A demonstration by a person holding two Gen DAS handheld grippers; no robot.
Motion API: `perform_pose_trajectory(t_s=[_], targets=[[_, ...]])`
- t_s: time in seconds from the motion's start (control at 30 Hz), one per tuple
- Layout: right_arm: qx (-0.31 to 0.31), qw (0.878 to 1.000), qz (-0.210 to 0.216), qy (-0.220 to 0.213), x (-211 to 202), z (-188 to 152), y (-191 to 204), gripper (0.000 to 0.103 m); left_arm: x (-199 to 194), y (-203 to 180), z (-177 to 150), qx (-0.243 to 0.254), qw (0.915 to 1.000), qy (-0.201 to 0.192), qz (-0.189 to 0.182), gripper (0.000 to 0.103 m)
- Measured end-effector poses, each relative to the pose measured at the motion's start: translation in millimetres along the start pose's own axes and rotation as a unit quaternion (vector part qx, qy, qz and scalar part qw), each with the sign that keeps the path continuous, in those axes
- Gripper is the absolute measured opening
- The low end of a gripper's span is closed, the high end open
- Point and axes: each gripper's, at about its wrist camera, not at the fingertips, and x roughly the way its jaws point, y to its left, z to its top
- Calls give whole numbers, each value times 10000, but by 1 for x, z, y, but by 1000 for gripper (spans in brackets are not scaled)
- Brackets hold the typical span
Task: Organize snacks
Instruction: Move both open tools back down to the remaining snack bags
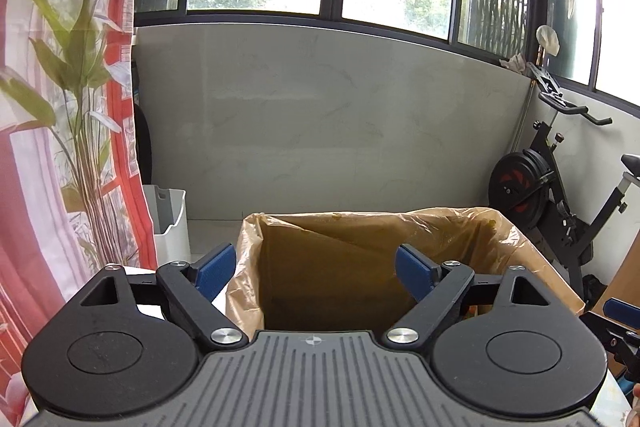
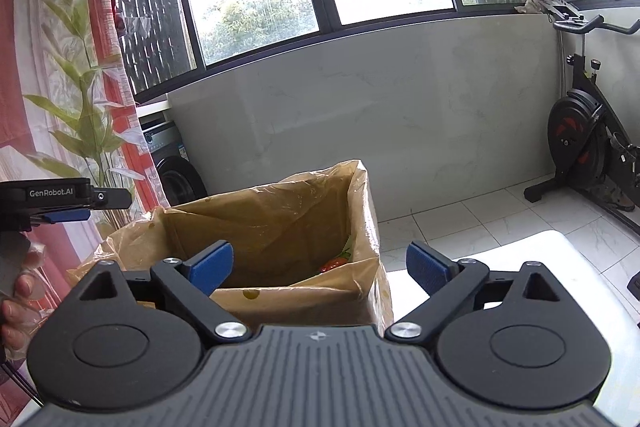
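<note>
A cardboard box lined with a yellowish plastic bag (image 1: 360, 223) (image 2: 280, 199) stands just ahead of both grippers. In the right wrist view a red and green snack packet (image 2: 336, 263) lies at the box's bottom right. My left gripper (image 1: 316, 269) hangs over the box's near rim, open, with nothing between its blue pads. My right gripper (image 2: 320, 267) is open too, empty, over the box's near right corner. The left gripper also shows from the side at the left edge of the right wrist view, held by a hand (image 2: 20, 291).
A white bin (image 1: 170, 223) stands left of the box by a red and white curtain (image 1: 60, 147). An exercise bike (image 2: 588, 147) stands at the right on the tiled floor. A white surface (image 2: 540, 259) lies right of the box. A grey low wall runs under the windows behind.
</note>
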Motion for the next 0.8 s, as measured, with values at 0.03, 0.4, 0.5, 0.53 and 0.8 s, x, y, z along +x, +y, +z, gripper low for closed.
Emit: perform_pose_trajectory(t_s=[0.03,0.4,0.5,0.53,0.8], targets=[[-14,10000,4,-40,-3,-2,-1,101,-6,4,-2,-9,10000,-2,2,88],[103,9996,178,-183,-28,-31,-14,103,-67,63,-39,-452,9989,0,126,88],[149,9996,171,-175,-34,-36,-19,103,-78,75,-49,-617,9979,93,141,88],[176,9995,182,-172,-36,-37,-21,103,-81,78,-52,-651,9977,108,139,88],[126,9999,-94,13,-47,-60,-38,103,-96,82,-91,-805,9961,276,246,87]])
